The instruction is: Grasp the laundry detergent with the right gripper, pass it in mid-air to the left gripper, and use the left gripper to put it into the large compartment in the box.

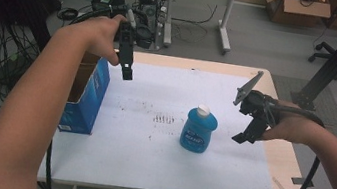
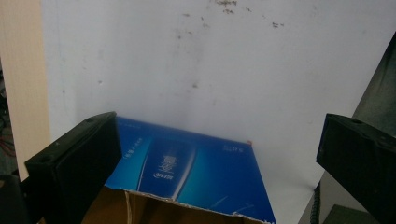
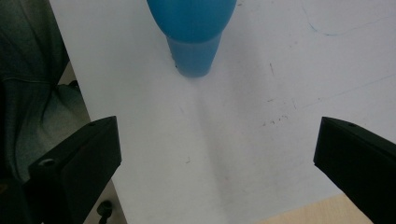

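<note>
I'm holding my left gripper [image 1: 127,68] up over the open blue carton [image 1: 86,97] at the counter's [image 1: 145,167] left edge, jaws wide apart, nothing btwn them. My right gripper [image 1: 246,132] is hovering just right of the blue bottle [image 1: 199,129], jaws also spread, empty. Bottle's standing upright mid-counter on the white sheet [image 1: 123,143], well apart from the carton.

Blue bottle [image 1: 199,131] upright, open blue box [image 1: 86,96] beside

The bottle [image 3: 193,32] is cut off at the right gripper view's top edge; the box [image 2: 187,179] at the left gripper view's bottom edge (lettering illegible).
</note>
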### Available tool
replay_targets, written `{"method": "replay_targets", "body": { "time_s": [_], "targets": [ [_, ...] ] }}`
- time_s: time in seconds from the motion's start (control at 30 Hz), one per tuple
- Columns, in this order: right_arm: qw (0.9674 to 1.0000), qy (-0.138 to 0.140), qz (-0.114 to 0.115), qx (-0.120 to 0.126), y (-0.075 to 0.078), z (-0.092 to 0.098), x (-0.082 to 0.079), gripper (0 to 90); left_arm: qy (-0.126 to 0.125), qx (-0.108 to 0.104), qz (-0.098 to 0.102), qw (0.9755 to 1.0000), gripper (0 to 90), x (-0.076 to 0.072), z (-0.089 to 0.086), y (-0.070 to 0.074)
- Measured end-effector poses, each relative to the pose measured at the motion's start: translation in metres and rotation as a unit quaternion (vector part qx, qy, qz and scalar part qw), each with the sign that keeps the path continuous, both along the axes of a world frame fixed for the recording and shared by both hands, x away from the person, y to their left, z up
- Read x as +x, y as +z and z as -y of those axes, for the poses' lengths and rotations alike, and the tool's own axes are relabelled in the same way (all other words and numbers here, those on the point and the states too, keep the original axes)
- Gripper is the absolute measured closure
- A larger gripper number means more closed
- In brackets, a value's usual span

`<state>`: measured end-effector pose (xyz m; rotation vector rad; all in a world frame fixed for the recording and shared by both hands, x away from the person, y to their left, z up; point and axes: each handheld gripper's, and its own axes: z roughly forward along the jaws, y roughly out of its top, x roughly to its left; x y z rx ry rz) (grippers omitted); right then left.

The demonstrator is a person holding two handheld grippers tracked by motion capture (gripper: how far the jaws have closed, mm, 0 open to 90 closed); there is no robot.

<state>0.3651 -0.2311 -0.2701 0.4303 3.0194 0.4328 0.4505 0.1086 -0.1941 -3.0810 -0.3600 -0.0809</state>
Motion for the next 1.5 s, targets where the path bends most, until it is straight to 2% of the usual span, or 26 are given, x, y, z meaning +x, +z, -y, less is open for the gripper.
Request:
{"method": "replay_targets", "body": {
  "time_s": [0.3,0.6,1.17,1.27,1.33,1.5],
  "targets": [
    [1.0,0.004,-0.001,-0.004,-0.003,-0.004,0.002,0.8,-0.004,0.008,-0.001,1.0,0.4,-0.003,0.0,-0.002],
    [1.0,0.003,-0.007,-0.003,-0.008,-0.007,0.0,0.8,-0.007,0.006,0.001,1.0,0.4,-0.007,-0.001,-0.001],
    [0.9999,0.004,-0.01,-0.008,-0.019,-0.007,-0.004,0.7,-0.007,0.009,-0.006,0.9999,0.4,-0.019,-0.006,-0.008],
    [0.9999,0.006,-0.011,-0.008,-0.021,-0.008,-0.006,0.6,-0.009,0.009,-0.009,0.9999,0.4,-0.024,-0.006,-0.008],
    [0.9999,0.006,-0.01,-0.007,-0.023,-0.009,-0.007,0.6,-0.016,0.001,-0.009,0.9998,0.4,-0.029,-0.005,-0.007],
    [0.9999,0.002,-0.01,0.001,-0.028,-0.008,-0.008,0.6,-0.027,0.006,-0.01,0.9996,0.4,-0.043,-0.004,-0.006]
  ]
}}
